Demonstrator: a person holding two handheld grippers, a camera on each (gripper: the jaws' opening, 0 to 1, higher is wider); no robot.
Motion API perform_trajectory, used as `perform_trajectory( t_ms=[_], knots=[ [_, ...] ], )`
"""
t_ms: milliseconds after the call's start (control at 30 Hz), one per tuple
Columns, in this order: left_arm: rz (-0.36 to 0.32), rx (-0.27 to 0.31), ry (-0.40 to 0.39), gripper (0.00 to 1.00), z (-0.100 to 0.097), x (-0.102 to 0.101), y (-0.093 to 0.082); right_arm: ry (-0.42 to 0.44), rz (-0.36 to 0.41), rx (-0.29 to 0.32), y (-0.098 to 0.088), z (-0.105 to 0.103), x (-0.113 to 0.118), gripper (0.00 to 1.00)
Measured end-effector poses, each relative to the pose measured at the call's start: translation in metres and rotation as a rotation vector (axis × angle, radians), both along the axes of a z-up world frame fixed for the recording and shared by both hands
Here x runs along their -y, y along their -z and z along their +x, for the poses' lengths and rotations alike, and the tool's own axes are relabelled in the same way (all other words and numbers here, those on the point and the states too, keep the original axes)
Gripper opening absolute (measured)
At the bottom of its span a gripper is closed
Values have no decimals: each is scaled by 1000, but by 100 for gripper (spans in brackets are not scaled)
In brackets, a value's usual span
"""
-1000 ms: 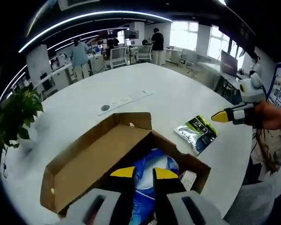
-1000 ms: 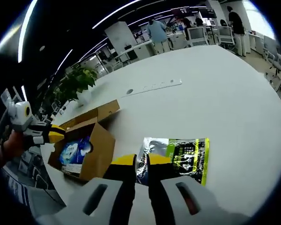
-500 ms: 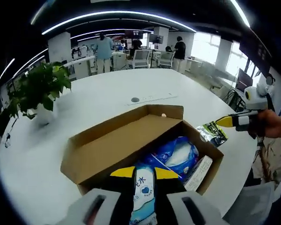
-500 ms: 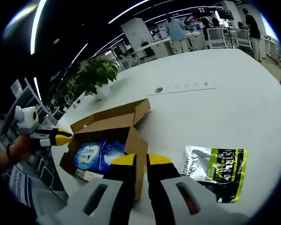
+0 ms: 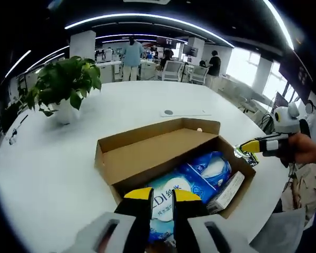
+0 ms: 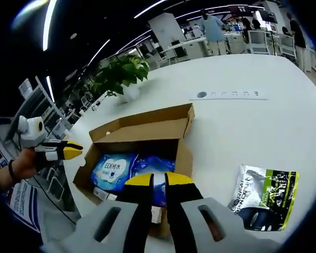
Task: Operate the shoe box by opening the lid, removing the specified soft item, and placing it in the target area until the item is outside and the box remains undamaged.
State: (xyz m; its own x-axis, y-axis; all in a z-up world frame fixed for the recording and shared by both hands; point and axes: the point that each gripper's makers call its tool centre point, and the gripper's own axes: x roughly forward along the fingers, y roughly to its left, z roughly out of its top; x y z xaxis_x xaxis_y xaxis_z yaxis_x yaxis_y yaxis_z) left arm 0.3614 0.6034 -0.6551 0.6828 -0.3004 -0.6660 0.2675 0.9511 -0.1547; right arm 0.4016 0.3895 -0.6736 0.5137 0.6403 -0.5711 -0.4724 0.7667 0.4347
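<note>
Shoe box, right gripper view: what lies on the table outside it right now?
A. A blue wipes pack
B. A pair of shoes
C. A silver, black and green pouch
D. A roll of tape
C. The silver, black and green pouch lies flat on the white table beside the open shoe box, while the blue packs sit inside the box.

Shoe box (image 5: pixel 147 153): plain brown cardboard, lid and walls alike. Soft packs (image 5: pixel 197 174) inside: blue with white patches and lettering. Table (image 5: pixel 52 158): white. Pouch (image 6: pixel 264 195): silver-grey, black and lime green with white print. Left hand-held gripper (image 5: pixel 160 196): yellow tips over black, grey body. Right hand-held gripper (image 6: pixel 157 180): same colours. Potted plant (image 5: pixel 63 87): green leaves, white pot.
</note>
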Motion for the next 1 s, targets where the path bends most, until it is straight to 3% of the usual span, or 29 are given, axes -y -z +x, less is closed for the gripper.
perform_trajectory(
  t_ms=[367,1000],
  knots=[
    [-7,-1,-39,15,-16,-26,4,-60,-13,-14,3,-3,-32,7],
    [-54,9,-65,18,-46,-35,1,-131,-21,-57,25,0,-96,13]
  ],
)
